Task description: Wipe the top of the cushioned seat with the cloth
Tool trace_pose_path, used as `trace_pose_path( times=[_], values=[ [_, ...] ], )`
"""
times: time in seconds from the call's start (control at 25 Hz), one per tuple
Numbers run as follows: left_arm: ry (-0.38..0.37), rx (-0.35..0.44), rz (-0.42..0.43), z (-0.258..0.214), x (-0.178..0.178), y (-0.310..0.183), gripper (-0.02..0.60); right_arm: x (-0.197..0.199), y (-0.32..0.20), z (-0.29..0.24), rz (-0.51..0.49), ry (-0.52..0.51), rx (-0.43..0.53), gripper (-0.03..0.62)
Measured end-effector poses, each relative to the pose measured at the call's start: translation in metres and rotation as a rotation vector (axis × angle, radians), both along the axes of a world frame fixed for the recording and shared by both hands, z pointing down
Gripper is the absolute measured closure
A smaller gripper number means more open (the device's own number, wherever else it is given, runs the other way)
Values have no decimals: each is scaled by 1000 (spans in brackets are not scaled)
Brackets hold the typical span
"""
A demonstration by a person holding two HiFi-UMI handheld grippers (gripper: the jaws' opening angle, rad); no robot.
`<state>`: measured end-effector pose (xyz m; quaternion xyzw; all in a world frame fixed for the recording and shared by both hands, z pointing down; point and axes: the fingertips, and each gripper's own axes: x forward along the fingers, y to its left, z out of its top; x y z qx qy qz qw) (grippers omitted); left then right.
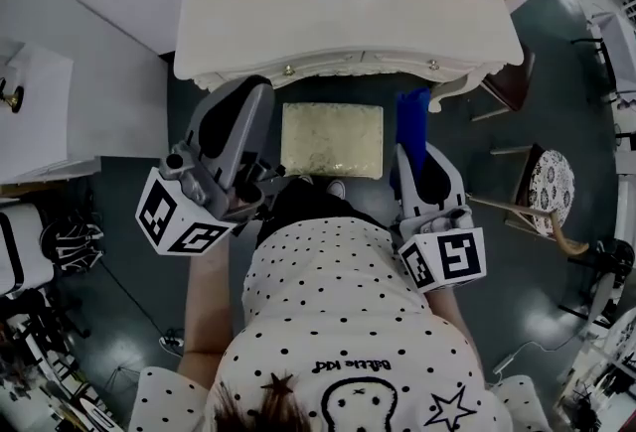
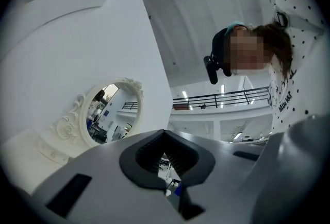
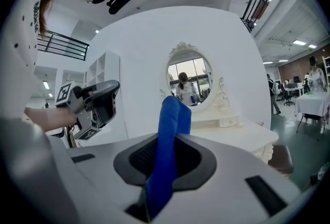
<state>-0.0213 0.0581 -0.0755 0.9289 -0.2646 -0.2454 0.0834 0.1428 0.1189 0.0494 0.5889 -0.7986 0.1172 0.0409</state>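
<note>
1. Cushioned seat: pale square pad, on the floor in front of the white dressing table, between the two grippers in the head view. Its top is bare; nothing touches it.

2. Cloth: blue and folded. It is clamped in the right gripper and stands up out of the fingers. It is just beside the seat's right edge and held off it.

3. Right gripper: fingers closed on the cloth. It is held out from the person's right side and aimed forward at the oval mirror.

4. Left gripper: fingers drawn together on nothing, with only a sliver of background showing between the pads. It is held left of the seat on a bare forearm and tipped upward toward the mirror and ceiling.
</note>
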Motion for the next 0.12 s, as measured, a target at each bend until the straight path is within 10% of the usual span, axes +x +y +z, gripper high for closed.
trace_pose_path(
  times=[0.12],
  values=[
    [42, 26, 29, -3, -2, -8, 583, 0, 0, 2, -10, 22, 17, 533]
  ],
)
